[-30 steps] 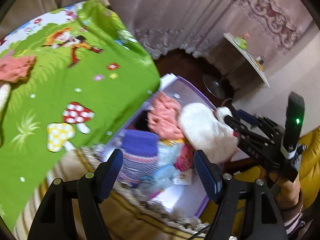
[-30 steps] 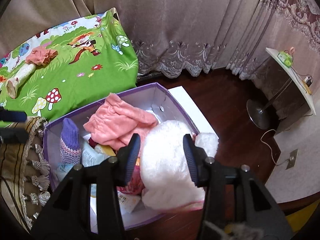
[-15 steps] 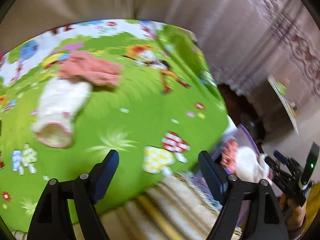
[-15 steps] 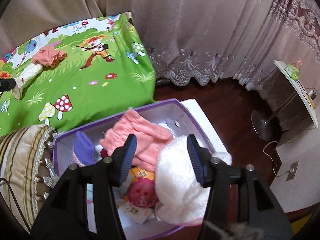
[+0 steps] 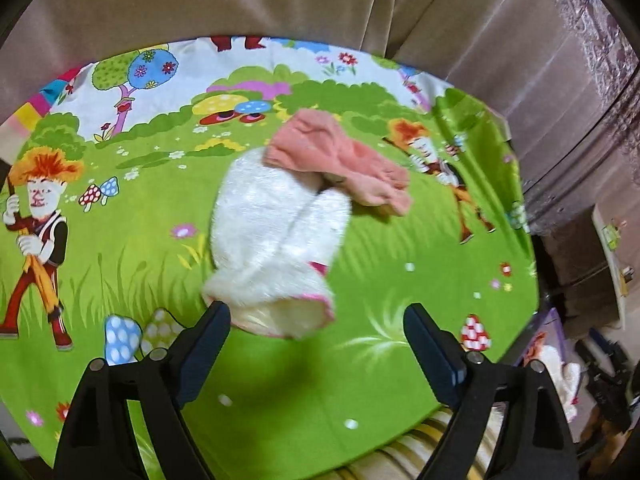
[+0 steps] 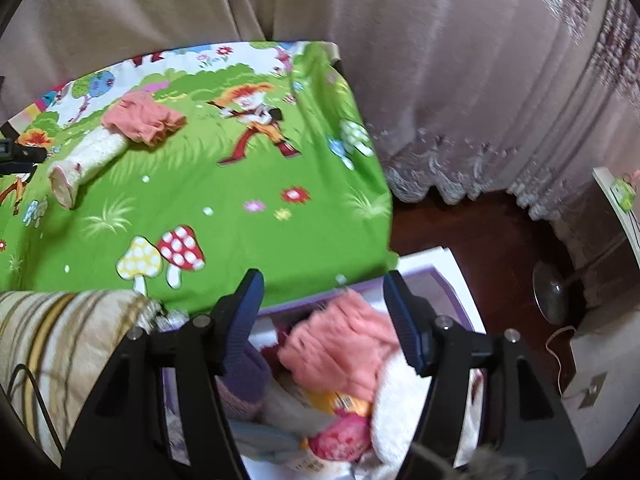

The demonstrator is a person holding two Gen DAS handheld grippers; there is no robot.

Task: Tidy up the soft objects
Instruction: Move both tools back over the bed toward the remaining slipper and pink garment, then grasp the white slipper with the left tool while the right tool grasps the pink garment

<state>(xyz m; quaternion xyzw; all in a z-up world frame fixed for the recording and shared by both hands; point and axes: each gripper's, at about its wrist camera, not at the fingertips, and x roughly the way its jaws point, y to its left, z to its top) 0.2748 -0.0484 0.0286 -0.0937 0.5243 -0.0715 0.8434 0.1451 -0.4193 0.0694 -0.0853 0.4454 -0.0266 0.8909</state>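
Fluffy white sock (image 5: 272, 236) lies on the green bedspread (image 5: 120, 248) with a pink sock (image 5: 340, 164) draped over its far end; close carelessly and your left claw (image 5: 316, 332), pitched steeply down with jaws opening and nothing between them, may snag both or bunch the cover.

In the right view, your right claw (image 6: 324, 312), also opening and empty, tilts over the purple box (image 6: 436, 280); stray low and it could drag the pink cloth (image 6: 340, 352) out.

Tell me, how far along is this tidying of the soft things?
Partly done, it seems. The purple box already holds a pink cloth and other soft items. Nothing is in hand: the left gripper and right gripper are both empty, jaws opening. Left: the white fluffy sock and pink garment lie on the green bedspread.
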